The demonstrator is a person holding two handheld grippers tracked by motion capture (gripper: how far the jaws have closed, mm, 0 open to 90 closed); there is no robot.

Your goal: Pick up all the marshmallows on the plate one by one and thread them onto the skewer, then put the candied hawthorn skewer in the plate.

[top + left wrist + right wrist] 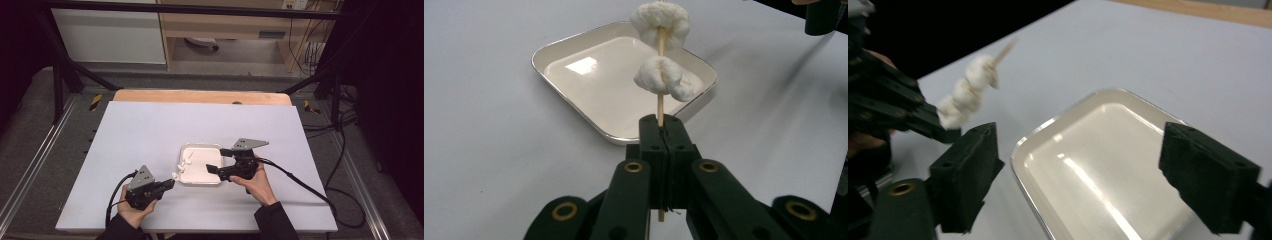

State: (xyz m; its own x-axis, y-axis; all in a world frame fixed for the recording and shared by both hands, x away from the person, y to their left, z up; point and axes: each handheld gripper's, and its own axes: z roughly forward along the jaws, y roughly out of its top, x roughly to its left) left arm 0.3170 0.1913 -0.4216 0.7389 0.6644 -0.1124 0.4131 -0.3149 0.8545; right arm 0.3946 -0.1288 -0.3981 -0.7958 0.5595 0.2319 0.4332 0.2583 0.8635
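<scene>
My left gripper (169,185) (662,129) is shut on the lower end of a thin wooden skewer (659,107) that carries white doughy lumps (664,75). The skewer (182,167) slants up over the left rim of a white square tray (200,180) (569,107). My right gripper (218,160) (1088,170) hovers open above the tray's right part, with nothing between its pads. In the right gripper view the skewer (1004,49) and its lumps (968,92) stick out of the left gripper (923,120) past the tray's corner (1023,145).
The tray sits near the middle of a pale sheet (150,130) that covers a wooden table (200,96). Black frame bars (65,75) stand at the back corners. Cables (300,182) trail from both grippers toward the front edge.
</scene>
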